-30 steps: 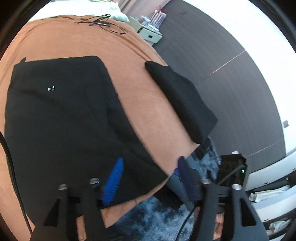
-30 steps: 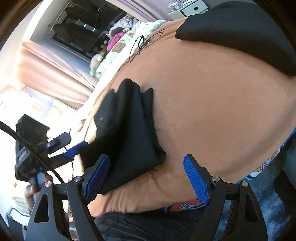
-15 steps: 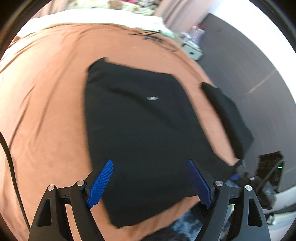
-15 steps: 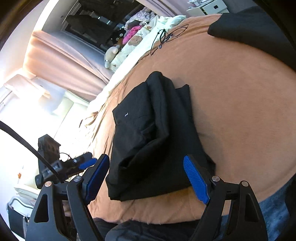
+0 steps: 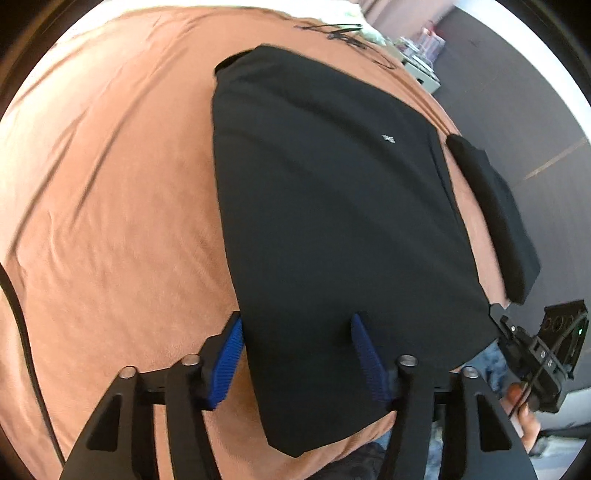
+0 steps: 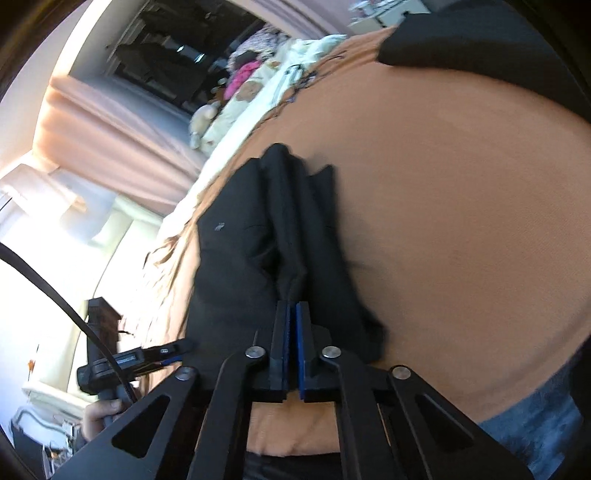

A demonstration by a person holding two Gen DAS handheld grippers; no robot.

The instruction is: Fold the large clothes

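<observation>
A large black garment with a small white logo lies partly folded on the orange-brown bed cover. My left gripper is open, its blue pads straddling the garment's near left edge at the hem. In the right wrist view the same garment shows bunched in lengthwise folds. My right gripper is shut on the garment's near hem. The right gripper also shows in the left wrist view, at the garment's near right corner.
A folded black garment lies at the bed's right edge. Black cables lie at the far end of the bed. A white nightstand stands beyond. Curtains and stuffed toys lie far left.
My right gripper closed on the garment's near hem. My left gripper swung left and dropped to the garment's near left edge, jaws narrowing around it.
</observation>
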